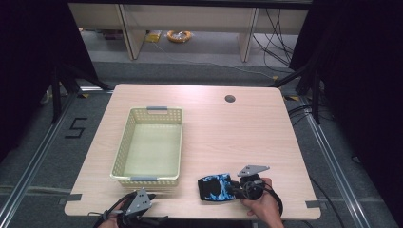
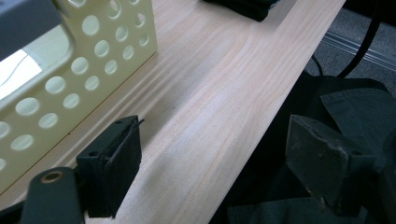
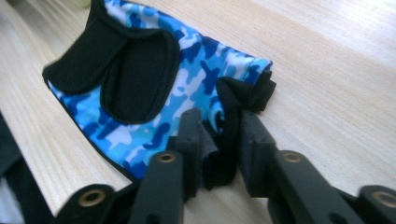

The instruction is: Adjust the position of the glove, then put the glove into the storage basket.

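Grasp step: right gripper (image 3: pixel 219 140) pinched the camo glove (image 3: pixel 154 88) right of the basket (image 1: pixel 121 156); left gripper (image 2: pixel 210 163) gaped empty. Next I judged lift, then basket.

In the high view, the person's left gripper (image 1: pixel 135 205) is cut off by the bottom edge at six o'clock, so its jaws cannot be read there. In the left gripper view, the pale yellow perforated plastic basket (image 2: pixel 88 56) runs off at nine and twelve o'clock. In the right gripper view, black fabric of the blue camouflage fingerless glove (image 3: pixel 154 93) bunches between the jaws, hiding the pad faces; its twelve o'clock end is cropped.
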Demonstrator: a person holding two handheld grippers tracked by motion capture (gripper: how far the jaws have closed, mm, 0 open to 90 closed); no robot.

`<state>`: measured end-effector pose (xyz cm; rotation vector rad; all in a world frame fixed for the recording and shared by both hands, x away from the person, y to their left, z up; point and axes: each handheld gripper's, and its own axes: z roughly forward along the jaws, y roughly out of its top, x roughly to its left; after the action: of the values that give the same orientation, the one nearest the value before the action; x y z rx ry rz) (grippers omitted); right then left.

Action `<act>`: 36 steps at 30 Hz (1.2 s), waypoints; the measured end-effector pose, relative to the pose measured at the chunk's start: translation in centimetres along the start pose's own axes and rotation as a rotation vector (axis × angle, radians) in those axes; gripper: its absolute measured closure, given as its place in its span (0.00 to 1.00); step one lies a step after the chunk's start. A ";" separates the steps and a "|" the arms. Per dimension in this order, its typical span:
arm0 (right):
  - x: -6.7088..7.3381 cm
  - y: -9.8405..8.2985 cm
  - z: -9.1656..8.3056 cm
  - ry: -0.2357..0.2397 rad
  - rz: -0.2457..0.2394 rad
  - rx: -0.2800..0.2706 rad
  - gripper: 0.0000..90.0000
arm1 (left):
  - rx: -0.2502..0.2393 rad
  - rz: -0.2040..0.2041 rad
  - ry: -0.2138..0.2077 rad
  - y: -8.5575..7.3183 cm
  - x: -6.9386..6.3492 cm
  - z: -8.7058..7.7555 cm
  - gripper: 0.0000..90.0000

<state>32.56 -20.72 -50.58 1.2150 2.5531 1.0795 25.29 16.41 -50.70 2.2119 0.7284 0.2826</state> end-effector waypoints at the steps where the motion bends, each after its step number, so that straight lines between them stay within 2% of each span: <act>1: -0.1 0.0 0.0 0.012 0.006 -0.002 0.85 | -0.006 -0.007 -0.004 0.0 0.0 0.0 0.20; 2: -0.3 -0.1 -0.1 0.021 0.015 -0.001 0.87 | -0.020 -0.022 -0.009 0.1 -0.1 0.1 0.20; 3: -0.3 -0.2 0.0 0.027 0.035 -0.014 0.87 | -0.003 -0.005 -0.005 0.1 0.1 0.0 0.20; 6: -0.4 -0.3 -0.1 0.028 0.043 -0.016 0.88 | -0.004 -0.019 -0.009 0.2 0.1 0.2 0.20; 7: -0.5 -0.4 -0.1 0.043 0.050 -0.022 0.88 | -0.004 -0.019 -0.012 0.2 0.1 0.2 0.20; 8: -0.5 -0.4 -0.1 0.038 0.050 -0.027 0.88 | 0.005 0.008 -0.015 0.4 0.3 0.2 0.20; 9: -0.5 -0.5 -0.1 0.036 0.061 -0.025 0.88 | -0.003 -0.028 -0.018 0.3 0.2 0.4 0.20; 13: -0.5 -0.6 -0.2 0.039 0.060 -0.039 0.88 | 0.002 -0.018 -0.028 0.6 0.5 0.6 0.20; 14: -0.5 -0.7 -0.2 0.045 0.060 -0.039 0.88 | 0.005 -0.043 -0.030 0.5 0.4 0.7 0.20; 15: -0.5 -0.7 -0.2 0.061 0.065 -0.041 0.88 | 0.005 -0.034 -0.026 0.6 0.5 0.8 0.20; 16: -0.5 -0.8 -0.3 0.048 0.063 -0.040 0.88 | 0.004 -0.018 -0.036 0.7 0.5 0.8 0.20; 18: -0.4 -0.9 -0.5 0.038 0.068 -0.037 0.88 | 0.013 -0.034 -0.032 0.6 0.4 0.9 0.20; 19: -0.4 -1.0 -0.4 0.045 0.056 -0.056 0.88 | 0.008 -0.030 -0.034 0.6 0.4 0.9 0.20; 20: -0.4 -1.0 -0.6 0.051 0.050 -0.038 0.88 | 0.008 -0.003 -0.035 0.7 0.4 0.9 0.20; 21: -0.3 -1.1 -0.6 0.032 0.054 -0.039 0.88 | 0.009 -0.029 -0.037 0.6 0.3 0.9 0.20; 24: 0.0 -1.1 -0.8 0.024 0.061 -0.030 0.87 | 0.008 -0.018 -0.039 0.6 0.2 0.7 0.20; 25: 0.0 -1.1 -0.8 0.024 0.061 -0.030 0.87 | 0.007 -0.026 -0.039 0.5 0.1 0.8 0.20; 27: 0.0 -1.1 -0.8 0.028 0.048 -0.042 0.87 | 0.008 0.002 -0.036 0.5 0.2 0.7 0.20; 28: 0.1 -1.0 -0.9 0.013 0.045 -0.036 0.87 | 0.009 -0.005 -0.040 0.6 0.3 0.7 0.20; 30: 0.1 -1.0 -0.9 0.025 0.047 -0.034 0.87 | -0.002 -0.013 -0.045 0.7 0.2 0.8 0.20; 32: -0.1 -1.0 -0.8 0.024 0.037 -0.038 0.87 | -0.018 -0.078 -0.064 0.8 -0.2 1.2 0.21; 33: -0.1 -1.0 -0.8 0.027 0.036 -0.037 0.87 | 0.005 -0.068 -0.066 0.9 -0.1 1.4 0.23; 34: -0.2 -1.0 -0.7 0.032 0.038 -0.037 0.87 | -0.006 -0.097 -0.085 1.0 -0.4 1.7 0.25; 35: -0.2 -1.0 -0.7 0.033 0.046 -0.031 0.87 | 0.015 -0.082 -0.090 1.1 -0.3 1.7 0.26; 36: -0.2 -0.9 -0.7 0.030 0.046 -0.032 0.87 | -0.004 -0.110 -0.099 1.3 -0.6 2.0 0.27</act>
<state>31.86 -21.65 -50.74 1.2645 2.5317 1.1526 26.15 14.17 -51.08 2.1567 0.7906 0.1187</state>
